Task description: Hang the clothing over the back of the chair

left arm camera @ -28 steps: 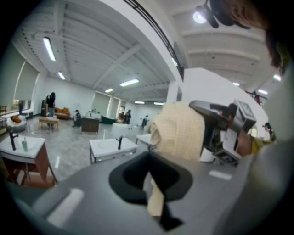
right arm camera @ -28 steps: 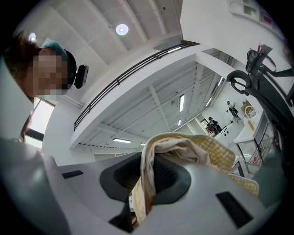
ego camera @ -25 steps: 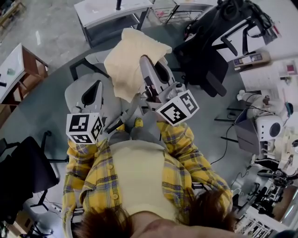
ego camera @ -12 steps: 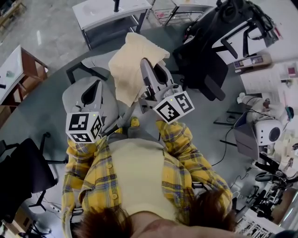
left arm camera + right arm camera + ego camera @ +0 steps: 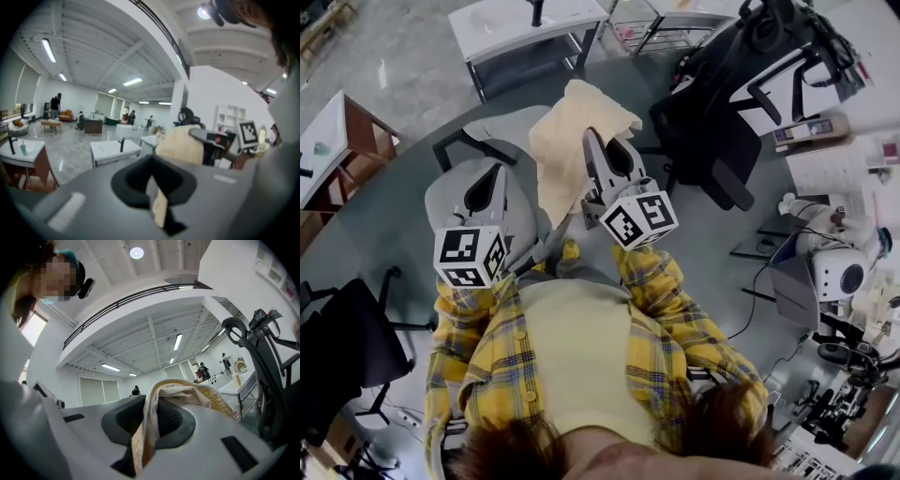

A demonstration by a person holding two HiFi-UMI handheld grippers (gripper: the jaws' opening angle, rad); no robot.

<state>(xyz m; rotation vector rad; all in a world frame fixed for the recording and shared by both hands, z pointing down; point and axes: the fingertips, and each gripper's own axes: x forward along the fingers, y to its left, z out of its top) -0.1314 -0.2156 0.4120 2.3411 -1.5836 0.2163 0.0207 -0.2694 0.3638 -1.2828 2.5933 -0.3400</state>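
A cream-yellow garment (image 5: 567, 141) hangs bunched in the air in front of me. My right gripper (image 5: 605, 142) is shut on its upper fold. In the right gripper view the cloth (image 5: 187, 394) spills out from between the jaws of that gripper (image 5: 145, 427). My left gripper (image 5: 490, 173) sits lower left of it. In the left gripper view a narrow strip of the same cream cloth (image 5: 160, 208) is pinched in the closed jaws of the left gripper (image 5: 157, 187). A black office chair (image 5: 712, 122) stands to the right, beyond the garment.
A grey chair seat with black armrests (image 5: 469, 145) lies below and to the left of the garment. A white table (image 5: 520, 23) stands behind, a wooden-sided desk (image 5: 342, 141) at the left, another black chair (image 5: 347, 347) at lower left. White machines and cables (image 5: 834, 272) crowd the right.
My right gripper has sunk and drawn a little nearer to me, taking the garment with it. The left gripper has hardly shifted.
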